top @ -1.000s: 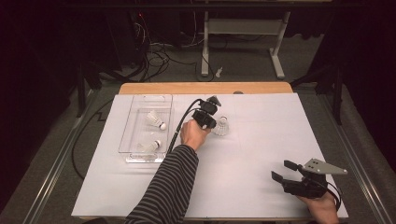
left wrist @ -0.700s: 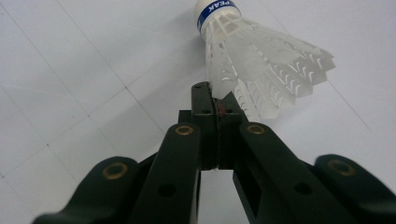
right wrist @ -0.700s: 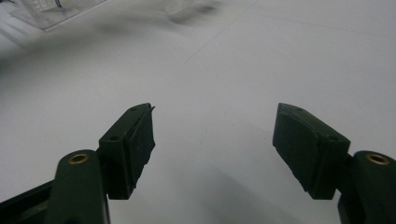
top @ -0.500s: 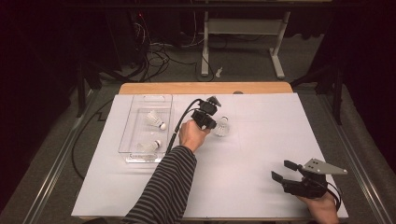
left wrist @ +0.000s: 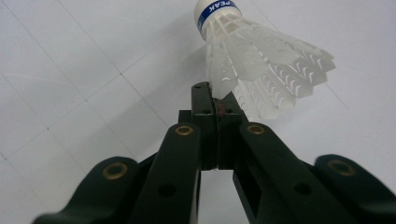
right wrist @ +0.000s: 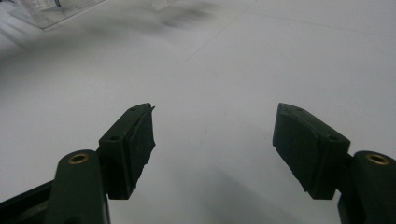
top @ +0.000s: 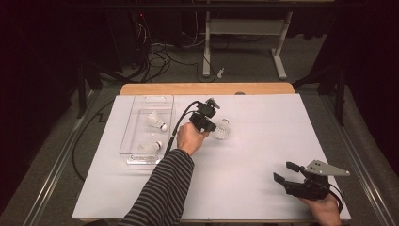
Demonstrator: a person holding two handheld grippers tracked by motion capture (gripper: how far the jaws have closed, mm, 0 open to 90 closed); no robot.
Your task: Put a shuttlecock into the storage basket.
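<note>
Left gripper is pinched tight on a feather edge of the white shuttlecock, over the white sheet right of the clear tray. Right gripper rests near the front right corner, jaws wide and empty.

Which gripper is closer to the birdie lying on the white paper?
Left. The left gripper is shut right on the shuttlecock's feather edge. The right gripper sits open far off, near the paper's front right corner.

Clear tray blocks left side; open sheet between 2 tools.
</note>
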